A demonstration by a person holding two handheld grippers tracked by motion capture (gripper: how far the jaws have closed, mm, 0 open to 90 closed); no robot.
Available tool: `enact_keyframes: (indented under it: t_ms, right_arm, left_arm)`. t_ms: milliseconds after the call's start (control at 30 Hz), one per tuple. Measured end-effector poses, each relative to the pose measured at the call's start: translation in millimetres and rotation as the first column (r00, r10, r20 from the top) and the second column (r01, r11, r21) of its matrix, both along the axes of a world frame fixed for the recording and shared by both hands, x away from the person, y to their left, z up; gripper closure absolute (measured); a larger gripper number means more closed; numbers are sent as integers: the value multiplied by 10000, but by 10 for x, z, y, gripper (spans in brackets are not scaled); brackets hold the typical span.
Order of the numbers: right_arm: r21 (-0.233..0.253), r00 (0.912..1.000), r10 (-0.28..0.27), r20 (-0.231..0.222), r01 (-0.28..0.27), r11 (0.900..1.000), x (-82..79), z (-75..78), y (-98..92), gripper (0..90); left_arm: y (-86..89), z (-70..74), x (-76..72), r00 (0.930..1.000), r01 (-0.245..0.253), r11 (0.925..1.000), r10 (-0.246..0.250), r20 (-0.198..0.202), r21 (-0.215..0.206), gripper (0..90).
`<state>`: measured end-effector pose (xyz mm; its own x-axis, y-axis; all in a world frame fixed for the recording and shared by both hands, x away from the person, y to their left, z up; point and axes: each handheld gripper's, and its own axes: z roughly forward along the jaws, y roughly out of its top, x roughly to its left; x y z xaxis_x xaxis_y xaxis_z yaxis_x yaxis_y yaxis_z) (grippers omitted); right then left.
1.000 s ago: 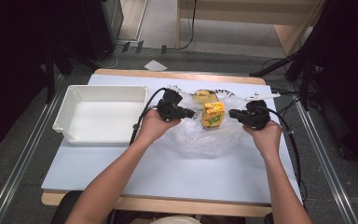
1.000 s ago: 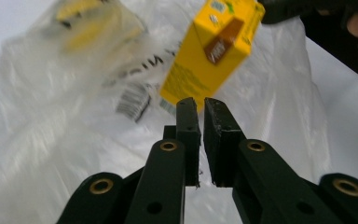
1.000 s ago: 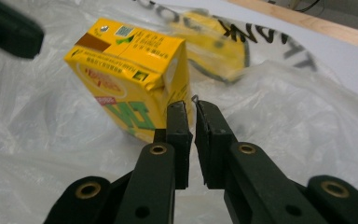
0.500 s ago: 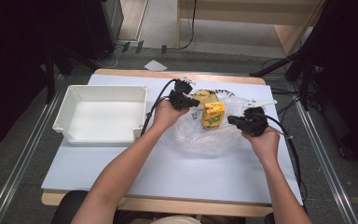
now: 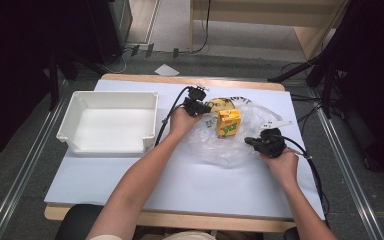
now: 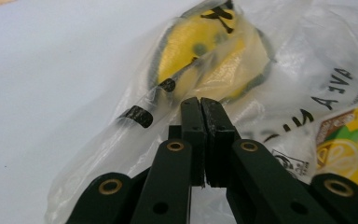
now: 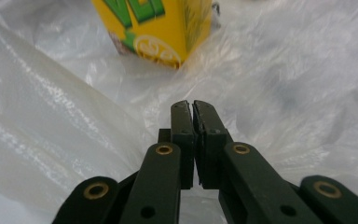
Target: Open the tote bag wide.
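Black jaws of the left gripper (image 6: 200, 105) are pressed together, pinching the thin film of the clear plastic bag (image 6: 279, 70) right in front of a round yellow item (image 6: 205, 51) that lies inside it. In the high view this left gripper (image 5: 200, 106) sits at the bag's far left edge, beside the yellow carton (image 5: 228, 123). The right gripper (image 7: 192, 108) is clenched too, its jaws closed on crumpled film of the bag (image 7: 51, 140), with the carton (image 7: 158, 23) standing a little beyond the tips. From above, the right gripper (image 5: 254, 142) holds the bag's (image 5: 215, 147) near right edge. The bag lies on the pale blue table (image 5: 180, 185), right of a white tray (image 5: 107, 100), which stands apart.
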<state>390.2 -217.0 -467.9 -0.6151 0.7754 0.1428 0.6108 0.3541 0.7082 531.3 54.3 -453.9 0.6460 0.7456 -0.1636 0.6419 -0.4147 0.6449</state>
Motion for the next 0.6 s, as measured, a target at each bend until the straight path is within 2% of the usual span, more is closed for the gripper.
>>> enact_keyframes:
  t_ms: [133,300,367,433,533,600]
  right_arm:
    - [-190,9999,31,-157,-34,9998,-63,-77,-33,885]
    - [-135,9999,132,-48,-133,9998,-143,-120,-104,886]
    - [-62,9999,155,21,-155,9999,-184,-132,-128,888]
    - [-187,9998,204,81,-202,9996,-194,-128,-136,890]
    - [20,9999,99,130,-99,9999,-176,-102,-129,889]
    - [329,9995,12,316,-22,9995,-170,-45,-145,887]
  left_arm:
    - [-6,-12,44,10000,-72,9998,71,65,191,887]
    - [55,-69,99,9995,-330,9987,330,10,378,883]
    - [87,-90,116,9989,-444,9987,447,-136,231,877]
    - [111,-82,116,9988,-404,9992,403,-293,-15,873]
    - [105,-2,48,10000,-25,9996,22,-93,-268,873]
    - [101,60,-1,9998,203,9993,-205,-39,-325,873]
